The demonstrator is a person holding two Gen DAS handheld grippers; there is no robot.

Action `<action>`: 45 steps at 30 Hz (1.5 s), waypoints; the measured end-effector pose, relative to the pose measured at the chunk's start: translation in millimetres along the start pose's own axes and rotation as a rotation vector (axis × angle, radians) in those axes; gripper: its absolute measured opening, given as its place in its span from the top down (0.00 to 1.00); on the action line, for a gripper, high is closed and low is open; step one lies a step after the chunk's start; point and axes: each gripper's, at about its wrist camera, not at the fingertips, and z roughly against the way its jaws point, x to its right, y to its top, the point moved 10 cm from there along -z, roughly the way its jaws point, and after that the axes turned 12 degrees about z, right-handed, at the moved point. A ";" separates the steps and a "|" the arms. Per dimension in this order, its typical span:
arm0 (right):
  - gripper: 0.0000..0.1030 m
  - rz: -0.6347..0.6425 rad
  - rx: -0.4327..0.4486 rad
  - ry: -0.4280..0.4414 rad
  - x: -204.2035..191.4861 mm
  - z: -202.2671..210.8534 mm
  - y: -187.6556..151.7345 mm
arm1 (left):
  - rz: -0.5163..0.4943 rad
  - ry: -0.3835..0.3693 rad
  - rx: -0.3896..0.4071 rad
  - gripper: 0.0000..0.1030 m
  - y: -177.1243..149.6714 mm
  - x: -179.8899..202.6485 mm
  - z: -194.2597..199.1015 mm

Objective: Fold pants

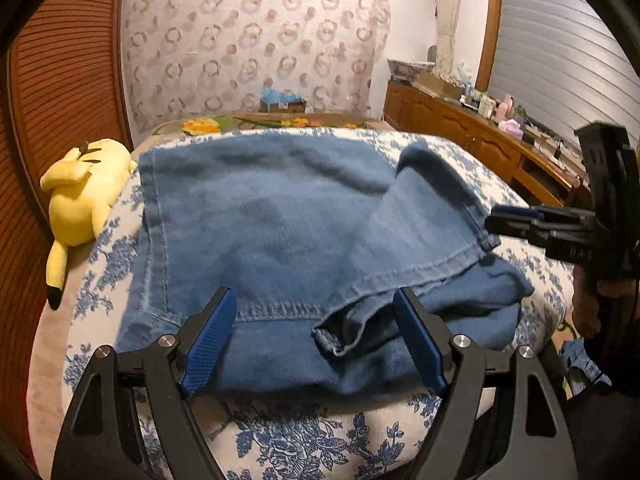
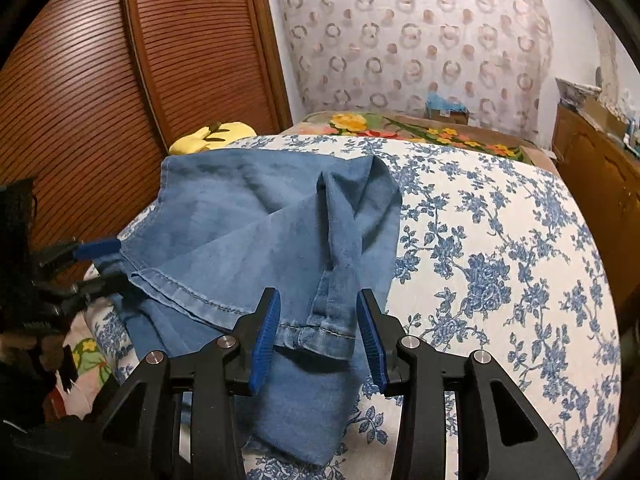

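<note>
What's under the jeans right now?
The jeans lie on a blue-flowered bedspread, which shows all around them. The top layer is folded over another denim layer. Whatever sits beneath the middle of the jeans is covered.

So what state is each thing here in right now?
Jeans: partly folded on the bed, hem end lying rumpled on top.
Left gripper: open, hem corner between its pads.
Right gripper: open, hem between its pads.
Plush toy: lying on its side.
Closet doors: closed.

A floral-covered bed (image 2: 500, 240) stands between louvred wooden doors (image 2: 80, 100) and a wooden dresser (image 1: 460, 124).
</note>
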 end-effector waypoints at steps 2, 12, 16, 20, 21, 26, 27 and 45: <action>0.60 -0.008 0.001 0.002 2.4 -1.9 -2.0 | 0.000 -0.001 -0.011 0.21 -3.7 -0.7 -1.7; 0.60 0.013 -0.021 0.009 -1.1 -12.0 -6.5 | -0.003 0.020 -0.025 0.21 -5.8 -6.1 -13.2; 0.60 0.017 -0.029 0.014 -2.0 -16.0 -6.1 | -0.016 0.026 -0.025 0.21 -1.2 -5.6 -19.7; 0.67 0.027 -0.036 0.025 -4.1 -20.3 -5.2 | -0.031 0.017 -0.015 0.21 3.8 -1.5 -23.3; 0.72 0.030 -0.038 0.027 -4.5 -21.4 -5.3 | -0.033 0.016 0.002 0.22 5.2 -0.3 -22.6; 0.91 0.036 -0.009 0.064 -6.7 -16.9 2.1 | -0.049 -0.016 0.009 0.43 5.7 7.2 -24.8; 0.92 0.042 0.002 0.067 -7.0 -14.5 5.0 | -0.058 -0.015 0.004 0.46 4.5 8.3 -25.9; 0.95 0.203 0.220 0.074 -3.2 38.8 133.6 | -0.034 -0.157 0.141 0.94 61.3 35.9 50.8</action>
